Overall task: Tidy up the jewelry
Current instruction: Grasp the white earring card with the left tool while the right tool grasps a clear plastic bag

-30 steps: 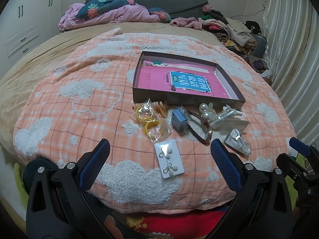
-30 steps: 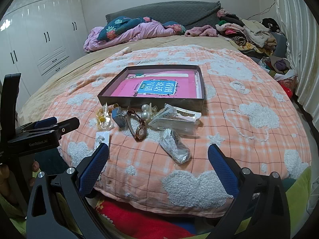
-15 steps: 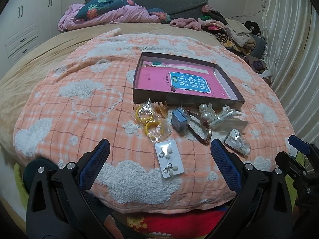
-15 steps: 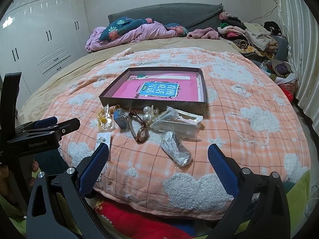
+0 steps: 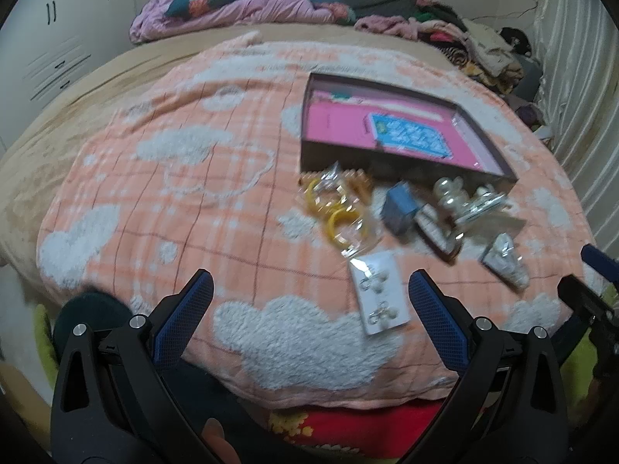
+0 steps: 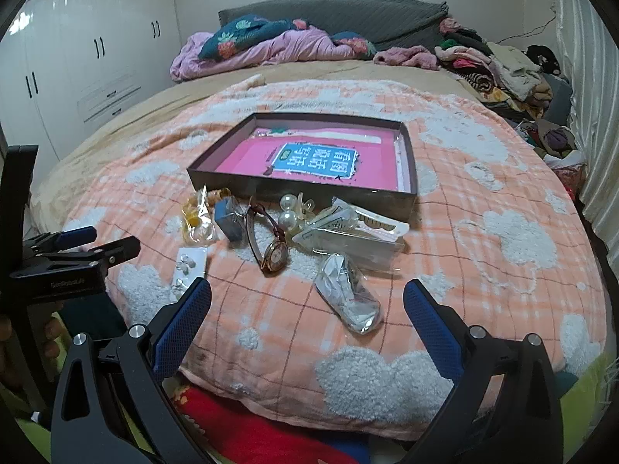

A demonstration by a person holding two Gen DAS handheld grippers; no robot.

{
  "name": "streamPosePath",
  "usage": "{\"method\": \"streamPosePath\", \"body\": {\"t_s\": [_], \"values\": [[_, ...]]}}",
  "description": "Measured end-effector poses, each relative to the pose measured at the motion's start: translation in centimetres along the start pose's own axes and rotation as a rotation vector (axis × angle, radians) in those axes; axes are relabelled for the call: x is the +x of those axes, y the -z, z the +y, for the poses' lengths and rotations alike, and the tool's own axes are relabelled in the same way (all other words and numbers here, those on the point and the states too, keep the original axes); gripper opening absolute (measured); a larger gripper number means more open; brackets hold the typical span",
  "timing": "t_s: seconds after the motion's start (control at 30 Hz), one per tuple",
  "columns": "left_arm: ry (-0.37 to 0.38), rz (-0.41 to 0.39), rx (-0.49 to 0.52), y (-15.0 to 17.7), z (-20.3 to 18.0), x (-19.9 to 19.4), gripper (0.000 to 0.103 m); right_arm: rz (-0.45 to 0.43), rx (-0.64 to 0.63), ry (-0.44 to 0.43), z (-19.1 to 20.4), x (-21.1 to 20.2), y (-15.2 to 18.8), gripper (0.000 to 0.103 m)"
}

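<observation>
A dark shallow box [image 6: 294, 190] with a pink book inside lies on the orange cloud-pattern blanket; it also shows in the left wrist view [image 5: 332, 156]. In front of it lie loose items: a white earring card [image 5: 381, 297] [image 6: 188, 266], a bag of yellow hoops [image 5: 340, 216] [image 6: 197, 216], a small blue box [image 5: 398, 208] [image 6: 229, 216], a wristwatch [image 6: 272, 251], pearl pieces [image 6: 288, 212] and a clear bag [image 6: 350, 295]. My left gripper [image 5: 309, 301] is open and empty at the bed's near edge, left of the card. My right gripper [image 6: 307, 309] is open and empty, near the clear bag.
Crumpled pink bedding and pillows [image 6: 267, 48] lie at the headboard. A pile of clothes [image 6: 503, 67] sits at the far right by a curtain. White wardrobes [image 6: 77, 62] stand to the left. A red cloth [image 6: 251, 429] hangs under the blanket's near edge.
The left wrist view has swung left with motion blur, so the items sit further right in it. The right gripper has moved slightly closer to the items. Both stay open.
</observation>
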State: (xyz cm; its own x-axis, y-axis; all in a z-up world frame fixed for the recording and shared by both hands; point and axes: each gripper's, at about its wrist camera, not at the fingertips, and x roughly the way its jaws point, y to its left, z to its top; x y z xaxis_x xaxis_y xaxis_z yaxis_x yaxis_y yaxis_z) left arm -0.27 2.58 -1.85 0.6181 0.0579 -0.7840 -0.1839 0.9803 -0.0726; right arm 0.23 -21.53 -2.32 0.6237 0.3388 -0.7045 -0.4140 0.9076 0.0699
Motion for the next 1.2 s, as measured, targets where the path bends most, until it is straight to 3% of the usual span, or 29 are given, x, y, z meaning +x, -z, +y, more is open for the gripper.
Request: {"method": "streamPosePath", "body": {"t_s": [0.2,0.53,0.67,0.77,0.97,1.03,1.07,1.1,1.2], "values": [[0.033,0.062,-0.014,0.9,0.9,2.0,0.095,0.037,-0.034,0.001,0.0,2.8,-0.2,0.099],[0.169,0.157,0.026,1.6,-1.5,5.3,0.095,0.082,-0.032,0.041,-2.5,6.3,0.4,0.097],[0.175,0.183,0.055,2.0,-2.7,6.7,0.091,0.115,-0.033,0.043,-3.7,7.6,0.7,0.085],[0.158,0.18,0.067,1.9,-3.2,7.3,0.089,0.142,-0.048,0.047,-4.0,8.5,1.0,0.082],[0.097,0.164,0.127,1.6,-4.4,7.7,0.069,0.17,-0.088,0.042,-3.7,9.7,1.7,0.068],[0.096,0.153,0.155,1.6,-5.0,7.5,0.054,0.162,-0.098,0.027,-3.7,9.8,1.8,0.059],[0.101,0.145,0.17,1.5,-5.2,7.5,0.05,0.158,-0.093,0.017,-3.7,9.7,1.8,0.052],[0.107,0.134,0.181,1.5,-5.3,7.3,0.039,0.155,-0.088,0.011,-3.8,9.7,1.9,0.043],[0.127,0.115,0.189,1.4,-5.2,6.9,0.035,0.148,-0.07,-0.007,-4.1,9.1,1.9,0.036]]}}
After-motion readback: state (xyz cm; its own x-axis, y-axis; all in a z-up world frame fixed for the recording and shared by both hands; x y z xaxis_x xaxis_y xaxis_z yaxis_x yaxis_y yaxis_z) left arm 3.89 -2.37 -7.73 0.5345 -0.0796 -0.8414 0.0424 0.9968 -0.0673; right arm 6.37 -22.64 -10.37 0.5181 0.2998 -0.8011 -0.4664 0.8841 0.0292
